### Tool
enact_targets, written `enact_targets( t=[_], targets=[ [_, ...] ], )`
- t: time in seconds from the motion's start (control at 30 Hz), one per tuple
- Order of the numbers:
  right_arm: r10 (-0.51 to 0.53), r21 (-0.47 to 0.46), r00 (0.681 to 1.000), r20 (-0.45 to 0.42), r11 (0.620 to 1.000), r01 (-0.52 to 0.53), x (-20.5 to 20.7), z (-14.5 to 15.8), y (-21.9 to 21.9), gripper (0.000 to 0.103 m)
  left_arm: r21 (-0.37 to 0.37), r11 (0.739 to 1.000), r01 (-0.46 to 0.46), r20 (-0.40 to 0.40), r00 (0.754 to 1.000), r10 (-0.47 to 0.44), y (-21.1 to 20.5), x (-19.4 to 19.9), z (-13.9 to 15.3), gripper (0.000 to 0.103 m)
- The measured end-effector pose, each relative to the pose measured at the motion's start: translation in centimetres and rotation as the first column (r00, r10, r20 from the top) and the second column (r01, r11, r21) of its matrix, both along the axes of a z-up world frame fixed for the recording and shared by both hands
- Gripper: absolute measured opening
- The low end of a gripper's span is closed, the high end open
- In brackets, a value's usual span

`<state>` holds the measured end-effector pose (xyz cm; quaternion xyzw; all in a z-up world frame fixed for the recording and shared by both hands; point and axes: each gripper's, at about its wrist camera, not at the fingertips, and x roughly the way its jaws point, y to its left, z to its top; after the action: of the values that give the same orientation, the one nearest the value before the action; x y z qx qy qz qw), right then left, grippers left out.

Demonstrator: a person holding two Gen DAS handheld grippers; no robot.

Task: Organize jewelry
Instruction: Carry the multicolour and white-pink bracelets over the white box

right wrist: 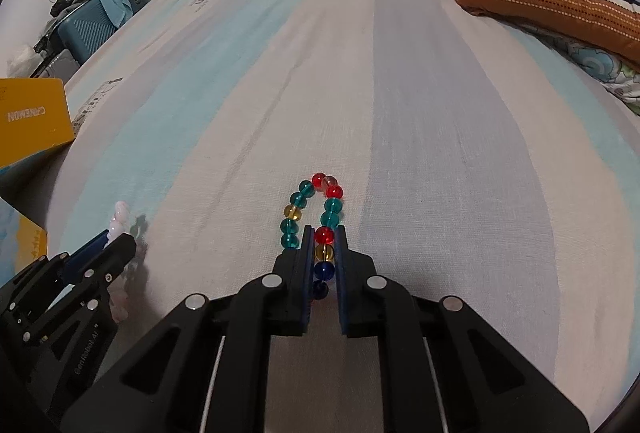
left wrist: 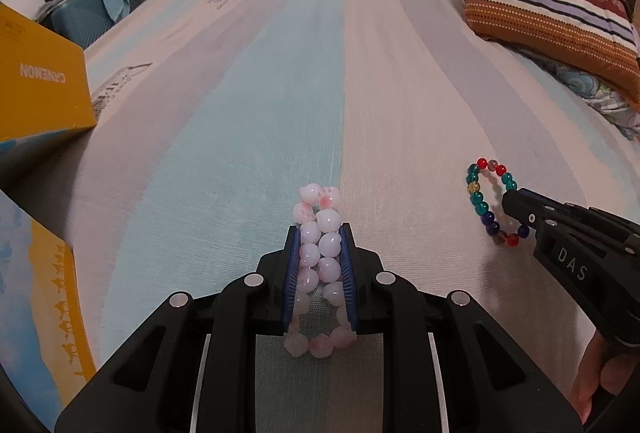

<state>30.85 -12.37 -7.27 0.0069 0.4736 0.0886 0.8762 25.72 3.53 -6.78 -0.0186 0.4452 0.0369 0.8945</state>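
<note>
The left claw (left wrist: 320, 233) is squeezed onto the pink bracelet (left wrist: 318, 257). Both sides of the bead loop sit pressed between its blue pads (left wrist: 294, 265), with a few beads poking out past the tips and a few more behind them. The bracelet rests on the bed (left wrist: 248, 137).

The right claw (right wrist: 324, 233) is nearly closed on one side of the colorful bracelet (right wrist: 316, 217) — a red, a yellow and a blue bead sit between its fingers. The other side of that loop lies outside, touching the left finger, and the far end curls ahead on the sheet. In the left wrist view the right claw (left wrist: 516, 203) pokes into the loop from the right.

The two claws are side by side, a little apart, near the front of the bed.

Ahead of both there is lots of flat striped sheet. A yellow box (left wrist: 40, 81) sits at the left edge, with a second box (left wrist: 44, 297) closer in. A striped pillow (left wrist: 548, 1) lies far off at the right — well away from the bracelets.
</note>
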Motion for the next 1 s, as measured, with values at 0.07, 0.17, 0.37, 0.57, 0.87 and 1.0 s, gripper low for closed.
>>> enact_targets(
  t=[0.07, 0.17, 0.37, 0.57, 0.87, 1.0],
  targets=[
    [0.001, 0.004, 1.000, 0.005, 1.000, -0.001, -0.2, 0.3, -0.1, 0.009, 0.000, 1.000, 0.001, 0.006, 1.000, -0.001, 0.0, -0.2, 0.3, 0.019],
    [0.002, 0.013, 1.000, 0.018, 1.000, -0.003, -0.5, 0.9, -0.2, 0.009, -0.002, 1.000, 0.005, 0.016, 1.000, -0.005, -0.1, -0.3, 0.8, 0.019],
    [0.003, 0.025, 0.999, 0.052, 1.000, -0.004, -1.3, 2.5, -0.7, 0.009, -0.012, 1.000, 0.005, 0.029, 1.000, -0.004, 0.1, -0.7, 1.5, 0.019],
    [0.007, 0.027, 0.998, 0.070, 1.000, -0.009, -1.7, 3.4, -1.0, 0.009, -0.015, 1.000, 0.006, 0.040, 0.999, -0.005, 0.2, -1.0, 2.0, 0.019],
    [0.009, 0.020, 0.996, 0.084, 1.000, -0.011, -2.3, 4.1, -0.8, 0.009, -0.017, 1.000, 0.009, 0.045, 0.999, -0.008, 0.2, -1.4, 2.9, 0.019],
    [0.018, 0.007, 0.996, 0.092, 1.000, -0.019, -2.9, 4.6, -0.5, 0.009, -0.022, 1.000, 0.009, 0.037, 0.999, -0.008, 0.2, -1.8, 3.3, 0.019]
  ],
)
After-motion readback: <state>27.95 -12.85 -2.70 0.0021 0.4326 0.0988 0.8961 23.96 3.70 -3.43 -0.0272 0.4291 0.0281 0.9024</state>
